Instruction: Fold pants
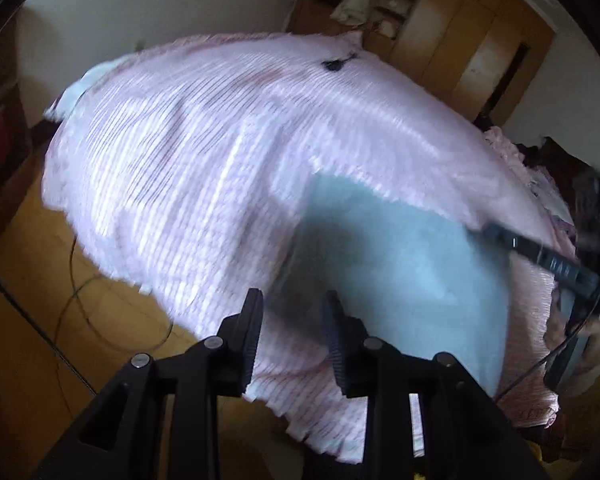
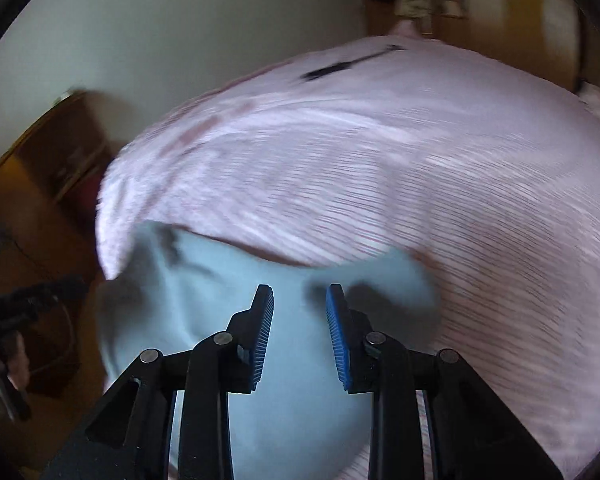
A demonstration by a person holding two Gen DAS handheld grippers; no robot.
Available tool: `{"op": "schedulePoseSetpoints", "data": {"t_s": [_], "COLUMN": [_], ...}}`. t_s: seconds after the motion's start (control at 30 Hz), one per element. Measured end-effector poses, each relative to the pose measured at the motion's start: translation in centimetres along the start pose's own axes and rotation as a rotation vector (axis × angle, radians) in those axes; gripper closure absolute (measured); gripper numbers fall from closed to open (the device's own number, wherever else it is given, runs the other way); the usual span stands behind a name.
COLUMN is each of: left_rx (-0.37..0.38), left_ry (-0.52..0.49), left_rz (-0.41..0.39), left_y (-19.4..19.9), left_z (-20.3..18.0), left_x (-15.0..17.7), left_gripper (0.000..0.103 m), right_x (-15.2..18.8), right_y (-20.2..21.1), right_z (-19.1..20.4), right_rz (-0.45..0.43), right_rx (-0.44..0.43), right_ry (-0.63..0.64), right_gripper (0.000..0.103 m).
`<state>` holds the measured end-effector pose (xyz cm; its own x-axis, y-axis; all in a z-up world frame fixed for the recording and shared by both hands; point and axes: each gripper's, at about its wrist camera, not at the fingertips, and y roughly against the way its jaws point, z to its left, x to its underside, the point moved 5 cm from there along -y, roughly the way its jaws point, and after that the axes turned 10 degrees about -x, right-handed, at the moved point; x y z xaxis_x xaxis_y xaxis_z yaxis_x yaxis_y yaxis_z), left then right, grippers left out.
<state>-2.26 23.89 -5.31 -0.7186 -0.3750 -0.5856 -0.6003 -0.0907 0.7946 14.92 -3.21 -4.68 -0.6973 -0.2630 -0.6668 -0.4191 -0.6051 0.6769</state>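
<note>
Pants point(image 1: 400, 264): plain pale blue-grey. Bed cover point(image 1: 204, 152): pale pink with fine darker stripes. Small black object point(image 1: 334, 65) on it. Left gripper point(image 1: 291, 332): black, black ribbed pads. Right gripper point(image 2: 300, 332): black, blue ribbed pads. Floor point(image 1: 28, 280): yellow-brown wood.

Pants point(image 2: 284, 360) on bedsheet point(image 2: 420, 160)

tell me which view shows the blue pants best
The right wrist view: the pants fill the lower middle, right under the open right gripper. The left wrist view shows only a blurred blue patch on the pink sheet, past the open left gripper.
</note>
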Motion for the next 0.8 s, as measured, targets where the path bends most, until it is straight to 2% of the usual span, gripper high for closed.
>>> {"op": "schedulePoseSetpoints", "data": {"t_s": [0.13, 0.23, 0.27, 0.33, 0.47, 0.57, 0.6, 0.67, 0.7, 0.8], "left_rx": [0.041, 0.118, 0.165, 0.198, 0.111, -0.005, -0.028, -0.039, -0.030, -0.018], "left_ry": [-0.059, -0.075, -0.085, -0.109, -0.153, -0.150, -0.148, -0.135, -0.127, -0.099], "left_rz": [-0.019, -0.012, -0.012, -0.015, 0.023, 0.053, 0.062, 0.076, 0.076, 0.089], "left_y": [-0.7, -1.9, -2.4, -3.2, -5.8, -7.2, -7.6, -8.1, -8.2, -7.7], "left_z": [-3.3, -6.5, -7.9, -9.7, -10.3, -7.7, -7.0, -5.1, -4.4, -3.9], "left_x": [-2.1, -3.8, -4.5, -5.2, -4.9, -3.3, -2.9, -1.6, -1.3, -1.1], "left_gripper": [0.071, 0.071, 0.071, 0.071, 0.074, 0.074, 0.079, 0.094, 0.097, 0.097], "right_x": [0.5, 0.3, 0.4, 0.5, 0.4, 0.2, 0.2, 0.2, 0.1, 0.0], "right_y": [0.1, -1.3, -1.8, -3.1, -4.3, -4.4, -4.4, -4.4, -4.2, -3.0], "right_z": [-2.8, -3.5, -3.9, -5.1, -6.6, -7.1, -7.3, -7.4, -7.3, -6.4], "right_rz": [-0.002, 0.007, 0.015, 0.037, 0.011, -0.003, -0.005, -0.007, -0.006, -0.011], "right_rx": [0.012, 0.031, 0.047, 0.083, 0.069, 0.057, 0.051, 0.045, 0.046, 0.064], "right_ry": [-0.077, -0.082, -0.086, -0.122, -0.162, -0.169, -0.178, -0.189, -0.191, -0.193], "right_gripper": [0.082, 0.083, 0.083, 0.083, 0.084, 0.084, 0.085, 0.085, 0.085, 0.085]}}
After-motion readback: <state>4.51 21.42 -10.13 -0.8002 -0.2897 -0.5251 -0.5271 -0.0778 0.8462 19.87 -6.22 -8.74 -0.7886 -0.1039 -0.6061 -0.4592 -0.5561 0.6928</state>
